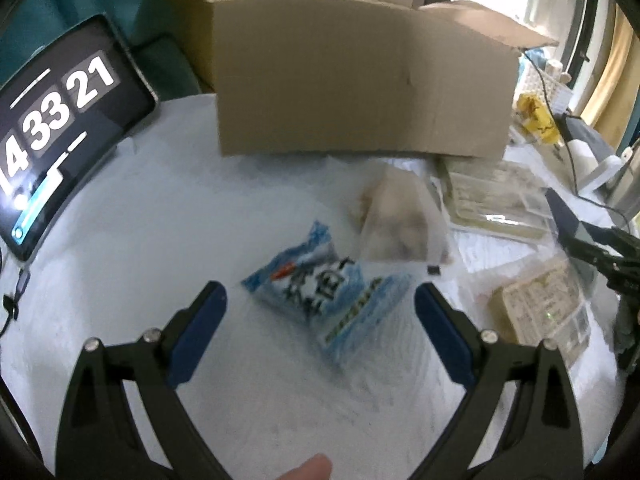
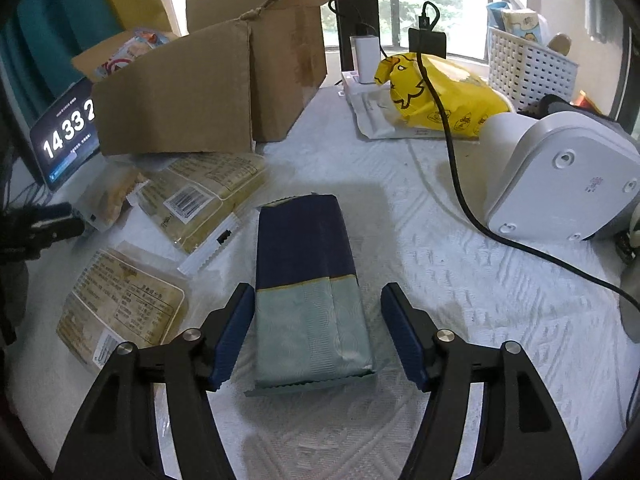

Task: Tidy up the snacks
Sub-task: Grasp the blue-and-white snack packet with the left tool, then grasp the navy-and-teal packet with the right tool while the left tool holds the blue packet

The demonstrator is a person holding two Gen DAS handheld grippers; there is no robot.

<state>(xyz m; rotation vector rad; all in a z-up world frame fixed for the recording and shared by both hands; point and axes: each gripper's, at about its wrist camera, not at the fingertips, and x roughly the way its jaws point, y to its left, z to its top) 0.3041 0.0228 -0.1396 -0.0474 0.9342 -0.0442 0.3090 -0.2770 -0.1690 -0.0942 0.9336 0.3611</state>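
Snack packets spread on the white-clothed worktop (image 2: pixel 460 280) before an open cardboard box (image 1: pixel 360 80), one packet lined up under each gripper.

Left wrist view: left gripper (image 1: pixel 320 304) poised with fingers spread wide and empty, blue-and-white snack bag (image 1: pixel 328 296) lying flat just beyond and between the tips, seemingly framed for a pick; pale translucent pouch (image 1: pixel 400 220) a little farther right, box at the far edge, probably the destination; tablet clock (image 1: pixel 60 132) at far left. Right wrist view: right gripper (image 2: pixel 318 328) straddling the near end of a navy-and-pale-green packet (image 2: pixel 308 280), fingers apart with no firm pinch visible, packet flat on the worktop; seen only here, two yellowish label-up packs (image 2: pixel 120 312) at left, yellow duck bag (image 2: pixel 436 96) and white appliance (image 2: pixel 560 180) at far right.
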